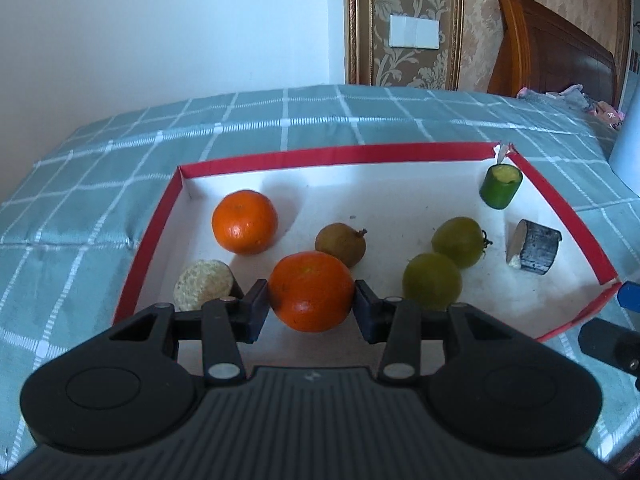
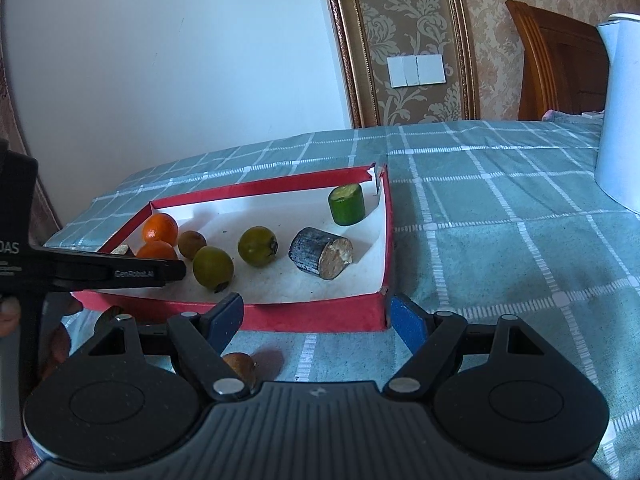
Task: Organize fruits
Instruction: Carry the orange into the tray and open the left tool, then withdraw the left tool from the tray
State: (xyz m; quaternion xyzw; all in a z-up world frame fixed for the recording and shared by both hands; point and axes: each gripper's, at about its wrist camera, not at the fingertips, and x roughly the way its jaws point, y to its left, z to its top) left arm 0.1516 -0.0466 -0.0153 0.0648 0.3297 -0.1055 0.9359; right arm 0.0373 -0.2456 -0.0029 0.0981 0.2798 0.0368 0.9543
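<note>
Left tongs [image 1: 311, 299] are clamped on a round orange tangerine [image 1: 310, 290], holding it over the near left part of the shallow red-rimmed white cardboard tray [image 1: 340, 152] on the green checked bedspread [image 1: 80, 184]. A second tangerine [image 1: 244, 222], a brown kiwi-like fruit [image 1: 340, 243] and two green round fruits [image 1: 432, 280] lie inside. Right tongs [image 2: 320, 318] hang released just outside the tray's near wall, nothing between them, with another small brown fruit [image 2: 240, 368] on the bedspread below.
</note>
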